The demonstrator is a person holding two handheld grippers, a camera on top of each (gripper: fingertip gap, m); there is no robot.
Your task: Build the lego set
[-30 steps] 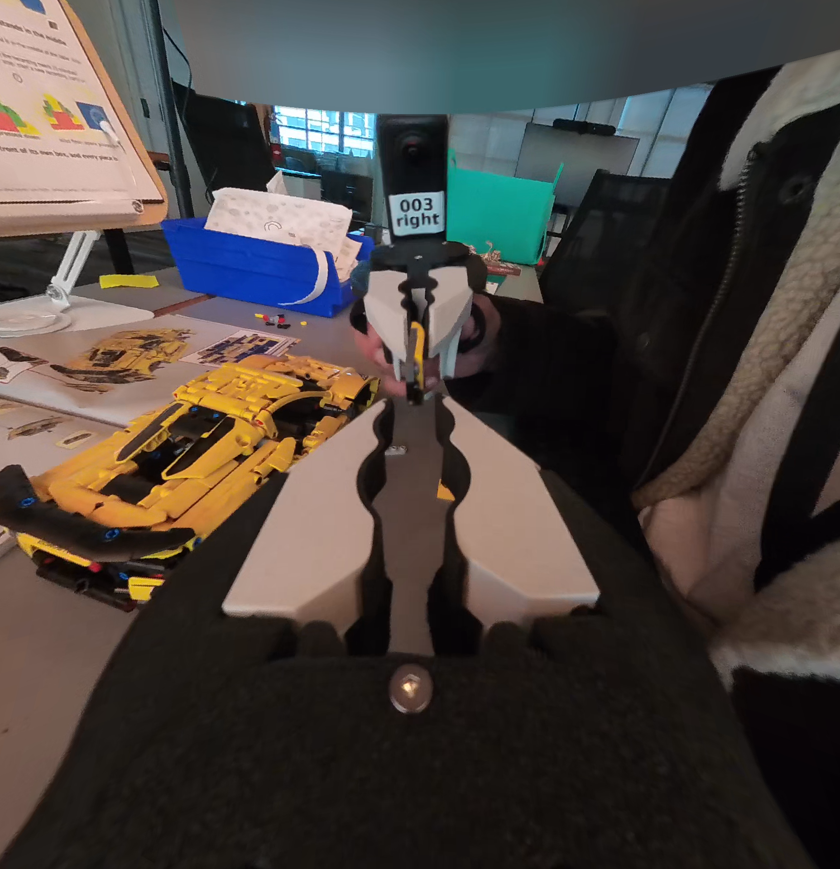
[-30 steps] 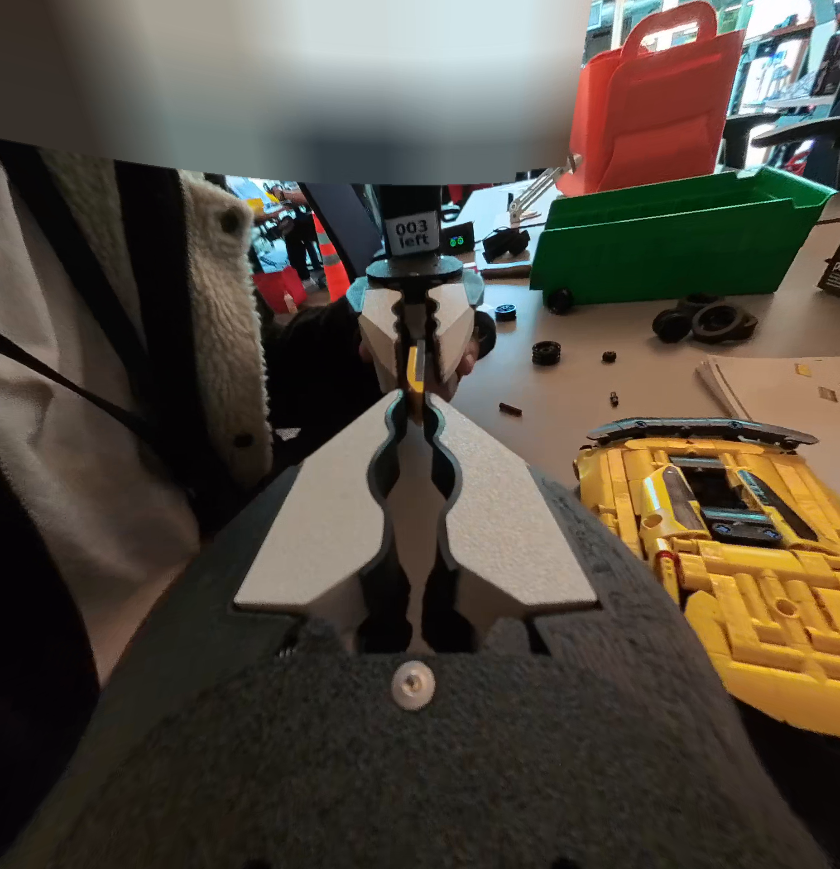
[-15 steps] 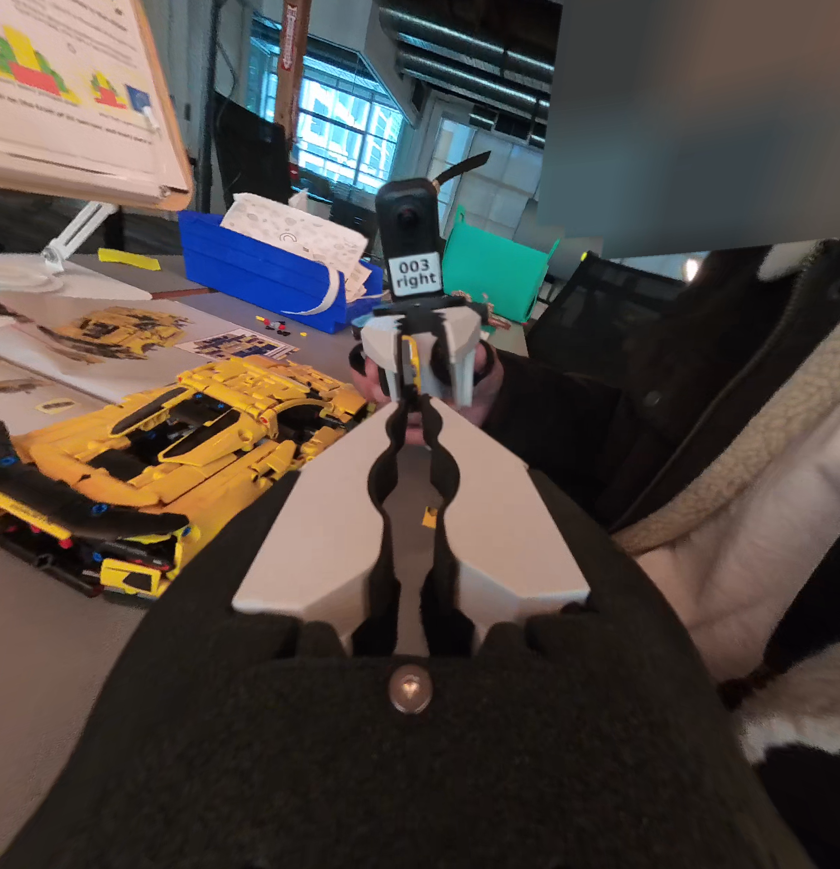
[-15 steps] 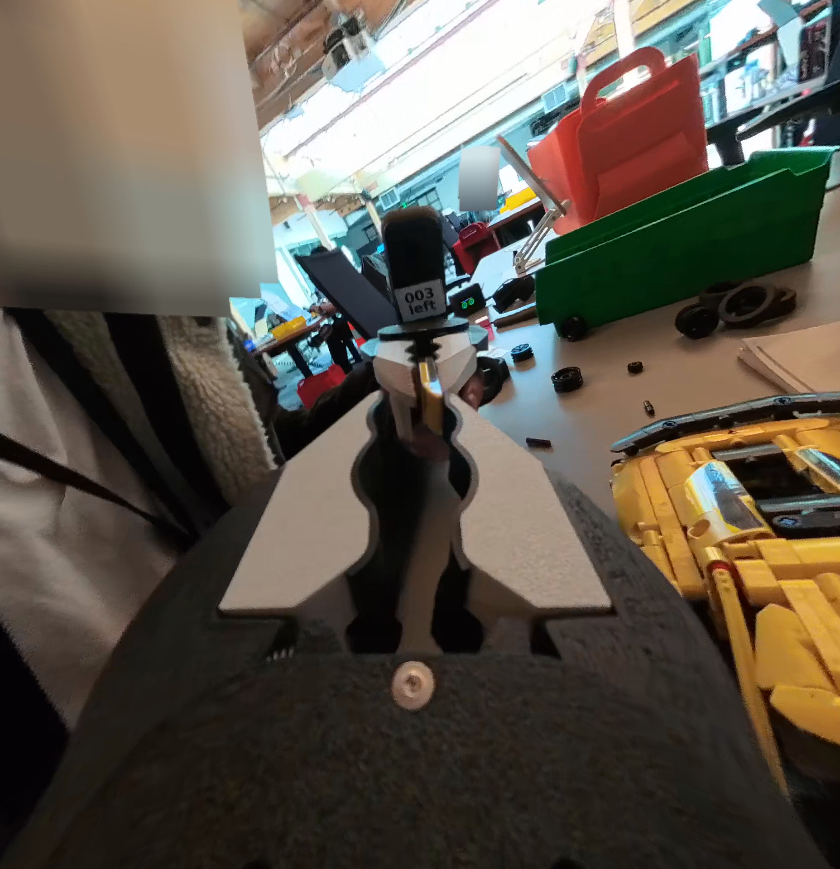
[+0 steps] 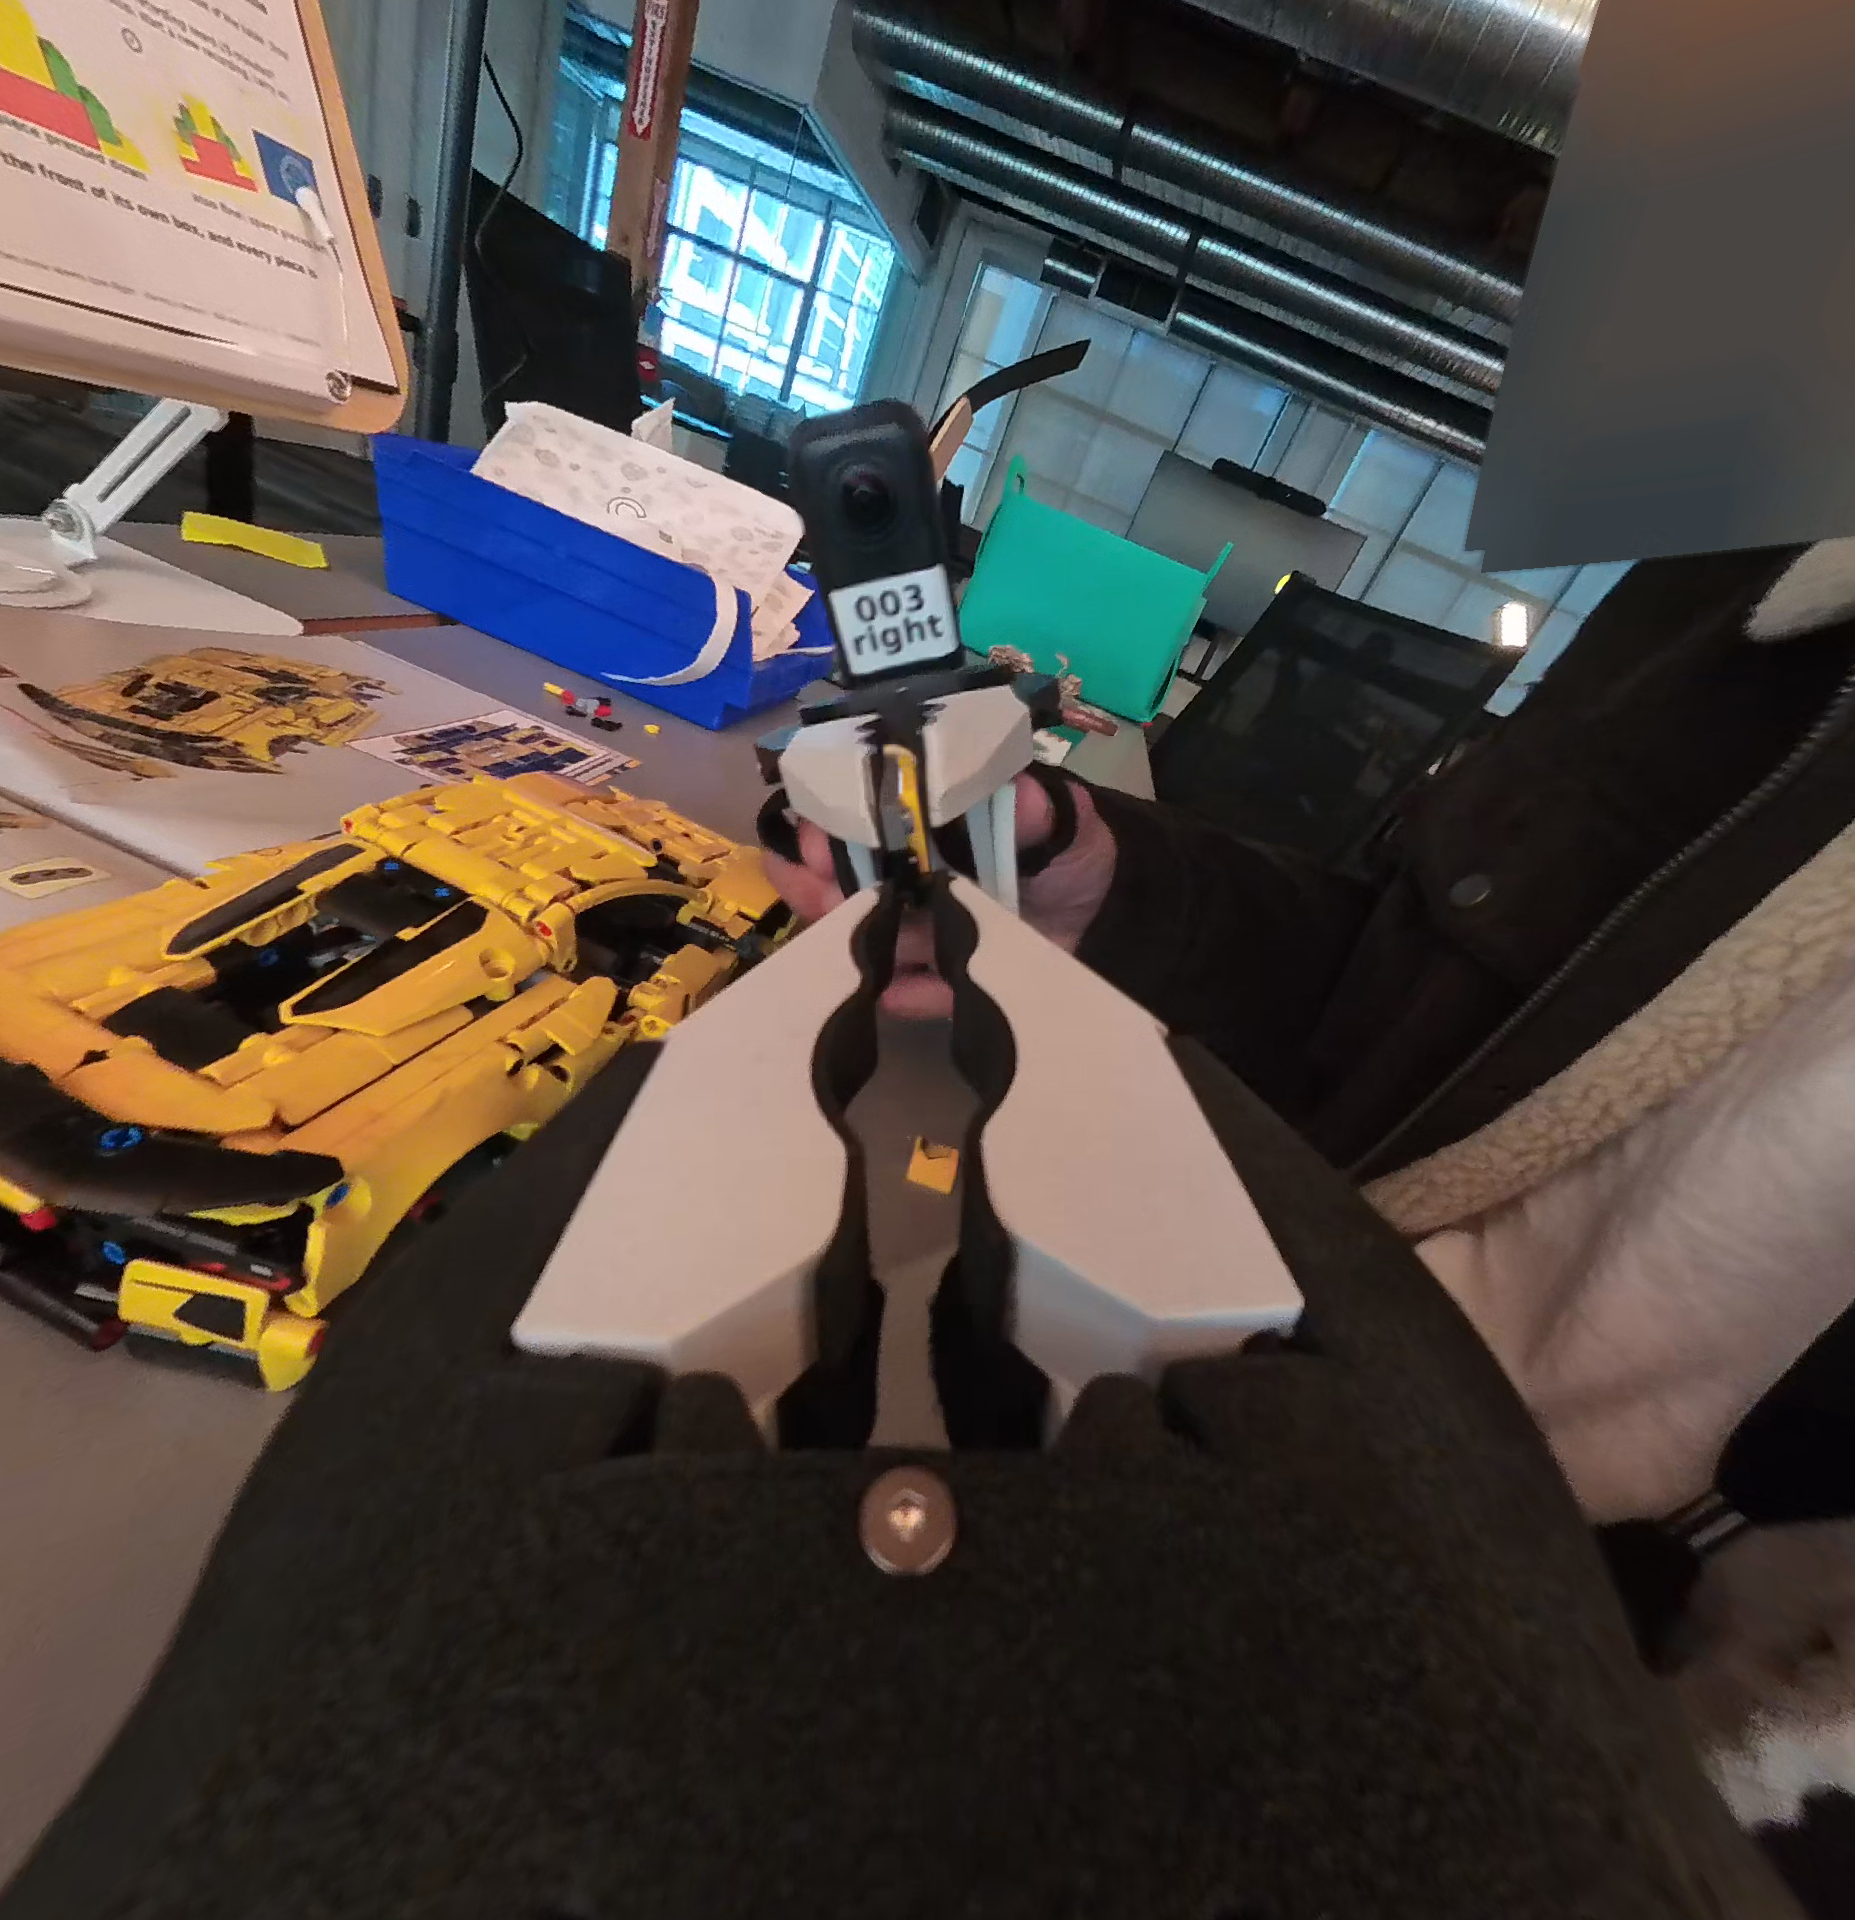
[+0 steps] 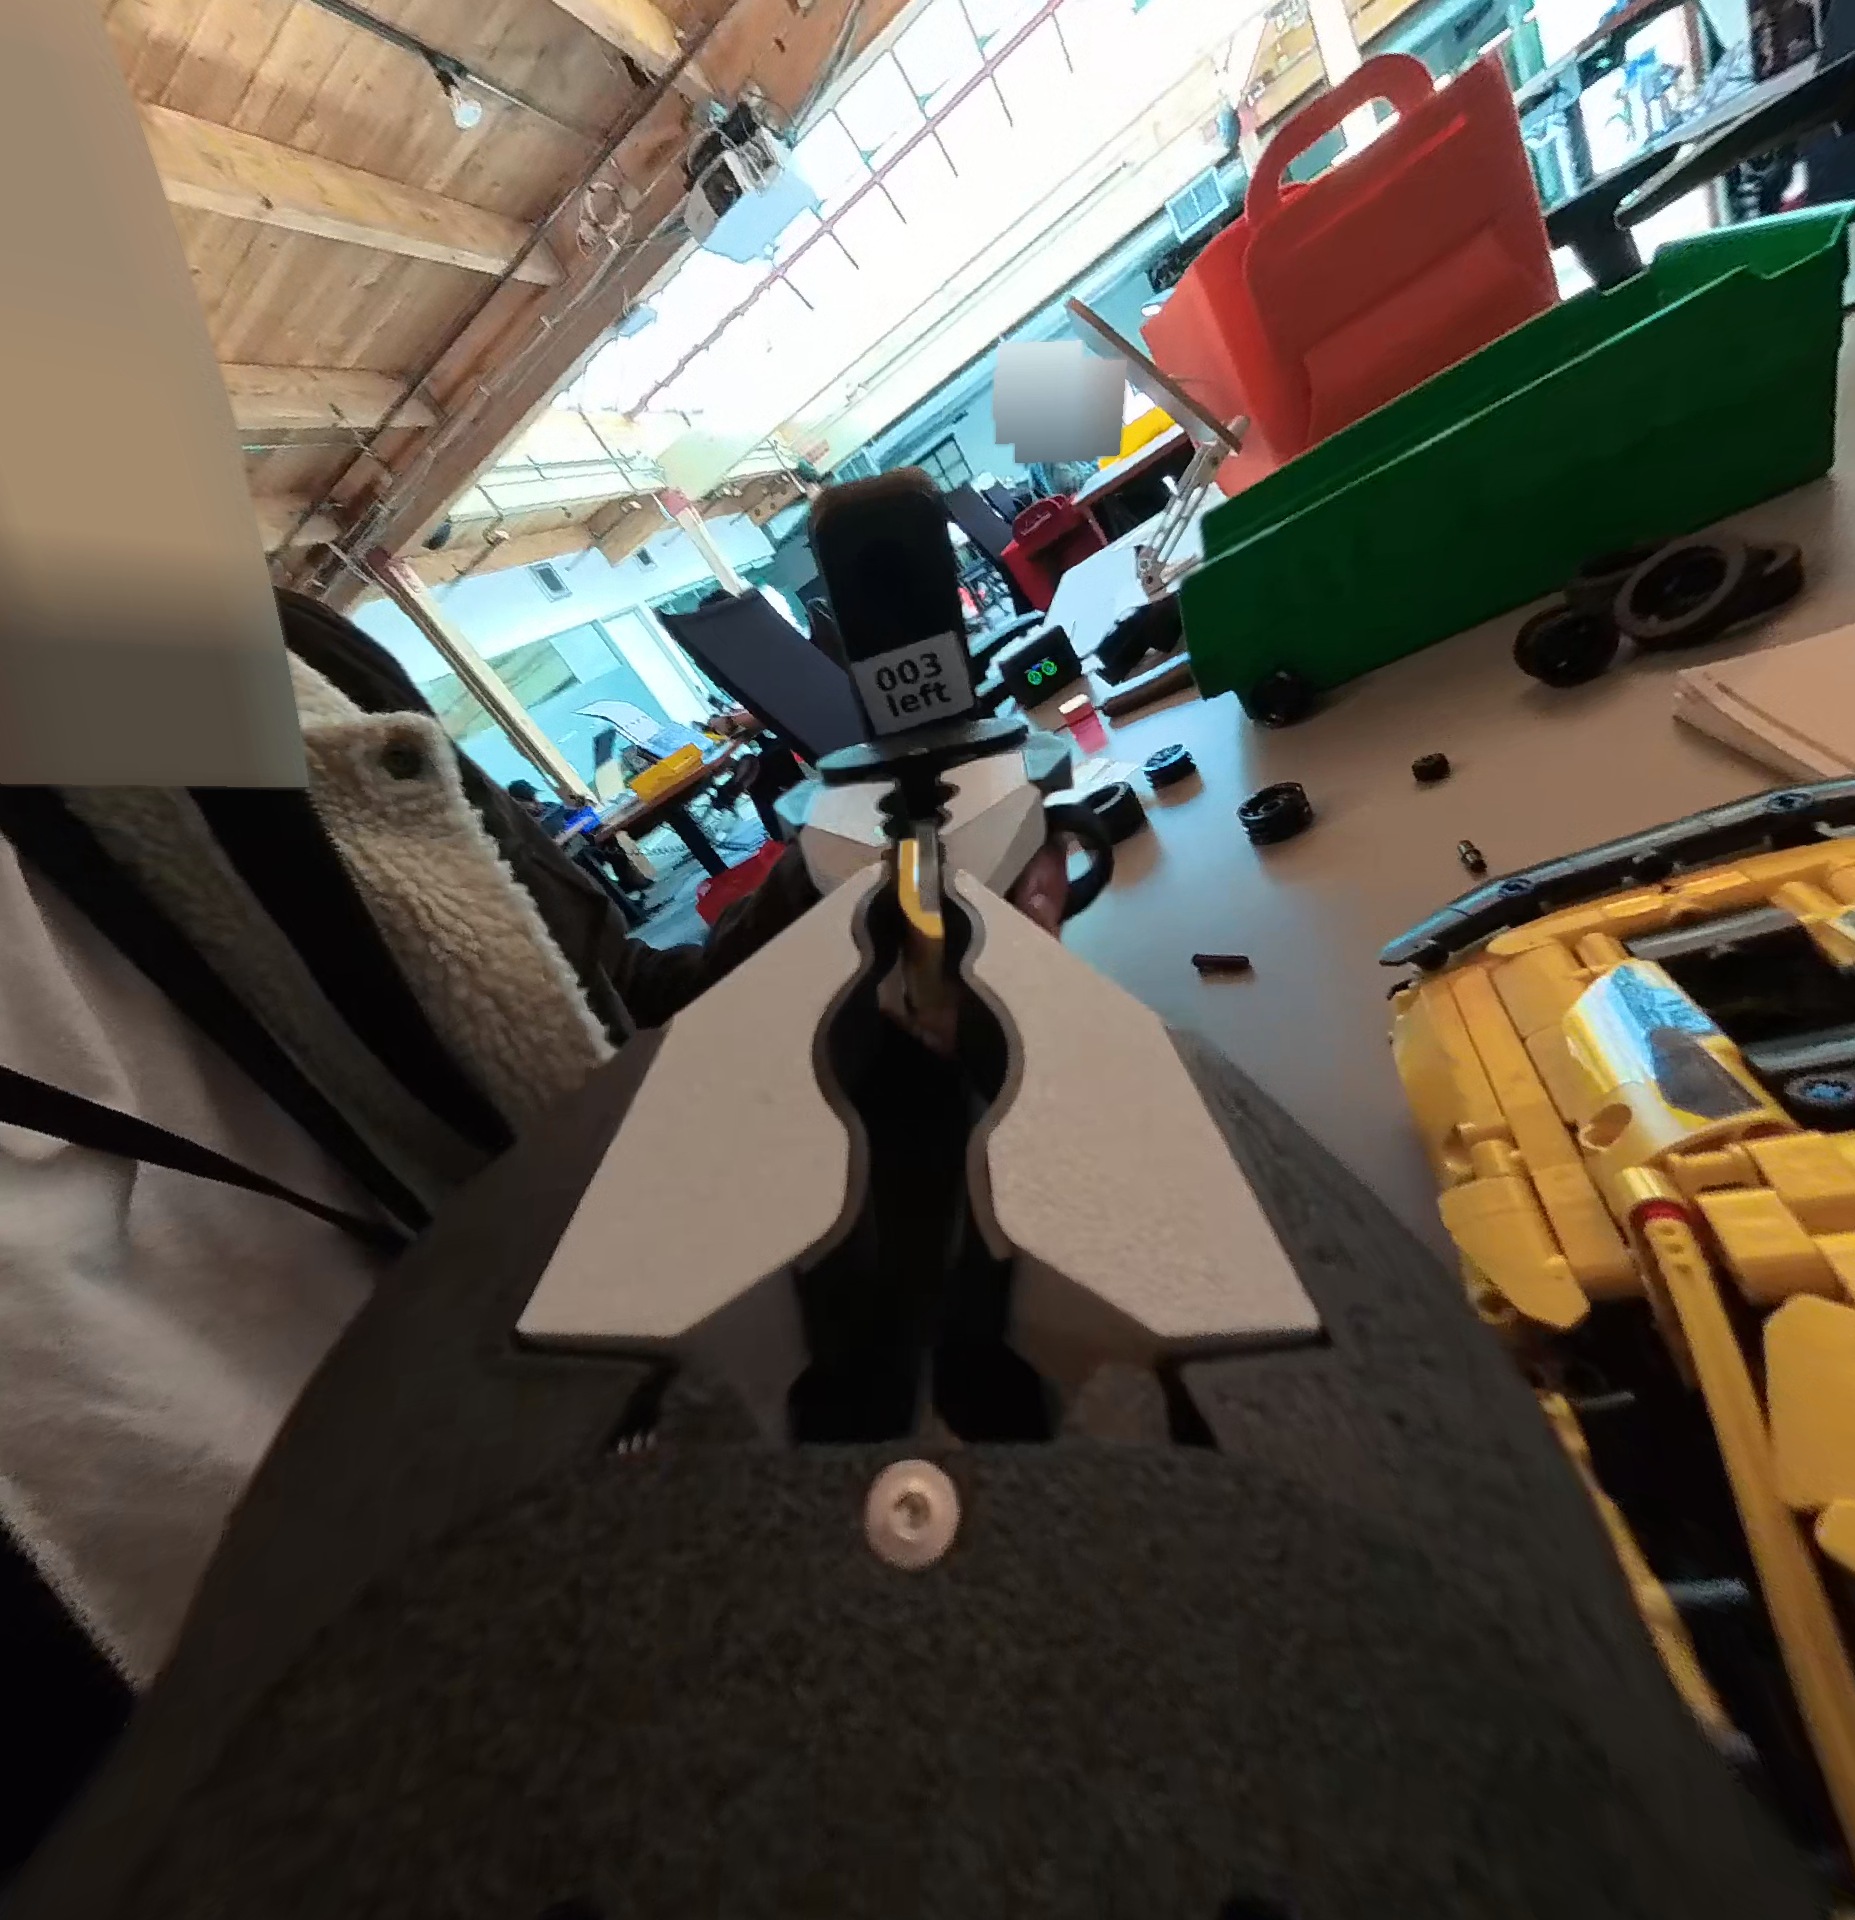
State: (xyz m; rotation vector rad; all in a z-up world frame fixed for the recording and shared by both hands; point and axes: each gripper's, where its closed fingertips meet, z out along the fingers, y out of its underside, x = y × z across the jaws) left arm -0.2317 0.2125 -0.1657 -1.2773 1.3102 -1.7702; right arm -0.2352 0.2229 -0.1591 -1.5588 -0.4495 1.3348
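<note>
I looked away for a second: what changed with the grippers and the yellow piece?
Both grippers tilted upward, bringing the ceiling into view. The left gripper and right gripper stay tip to tip around the yellow piece. The yellow car stayed on the table.

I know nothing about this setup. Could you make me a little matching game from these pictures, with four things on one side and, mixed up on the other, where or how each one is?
Things:
1. toy car
2. blue bin
3. green bin
4. yellow piece

Places or states:
A. black tyres lie beside it
B. held up in the air
C. rests on the table, yellow with black parts
D. white paper sticks out of it

Pairs: 1-C, 2-D, 3-A, 4-B
</note>
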